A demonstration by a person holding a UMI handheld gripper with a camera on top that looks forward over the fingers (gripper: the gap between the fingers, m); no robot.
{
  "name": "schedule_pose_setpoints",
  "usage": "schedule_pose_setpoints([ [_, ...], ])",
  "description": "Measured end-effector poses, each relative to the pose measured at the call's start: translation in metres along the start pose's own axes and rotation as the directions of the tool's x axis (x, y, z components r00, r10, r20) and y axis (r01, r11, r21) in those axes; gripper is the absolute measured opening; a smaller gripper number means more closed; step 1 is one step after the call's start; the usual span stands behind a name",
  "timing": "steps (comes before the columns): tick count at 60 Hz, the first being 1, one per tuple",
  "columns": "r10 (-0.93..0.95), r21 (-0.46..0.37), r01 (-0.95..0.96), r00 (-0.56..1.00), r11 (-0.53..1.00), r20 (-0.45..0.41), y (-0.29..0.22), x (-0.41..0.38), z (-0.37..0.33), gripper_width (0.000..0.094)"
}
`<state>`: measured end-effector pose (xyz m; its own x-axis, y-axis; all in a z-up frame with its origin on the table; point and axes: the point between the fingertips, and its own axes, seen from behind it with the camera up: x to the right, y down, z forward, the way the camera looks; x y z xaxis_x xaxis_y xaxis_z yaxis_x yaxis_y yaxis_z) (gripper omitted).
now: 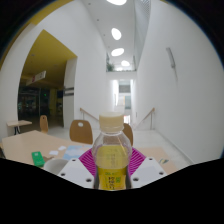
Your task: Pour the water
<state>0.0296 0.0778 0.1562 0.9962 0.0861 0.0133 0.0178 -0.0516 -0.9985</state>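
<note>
the tool [112, 172] is holding a capped yellow bottle [111, 150] upright above the surface [25, 148]; pouring is not yet starting, receiving vessel unseen.

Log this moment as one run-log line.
phase: carrying bottle | gripper: shut on bottle | bottle: upright, white cap on, yellow liquid inside | table: below, green object on it | pour: not started

Bright ceiling lights [117, 33] glare overhead; fisheye-curved edges.
</note>
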Motion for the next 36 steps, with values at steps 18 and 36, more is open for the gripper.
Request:
schedule_pose_setpoints([
  [18,0.001,-0.16,0.003,1.0,0.987,0.024,0.073,0.026,0.011,0.0365],
  [36,0.021,-0.234,-0.009,0.999,0.972,0.048,0.096,0.02,0.017,0.0758],
])
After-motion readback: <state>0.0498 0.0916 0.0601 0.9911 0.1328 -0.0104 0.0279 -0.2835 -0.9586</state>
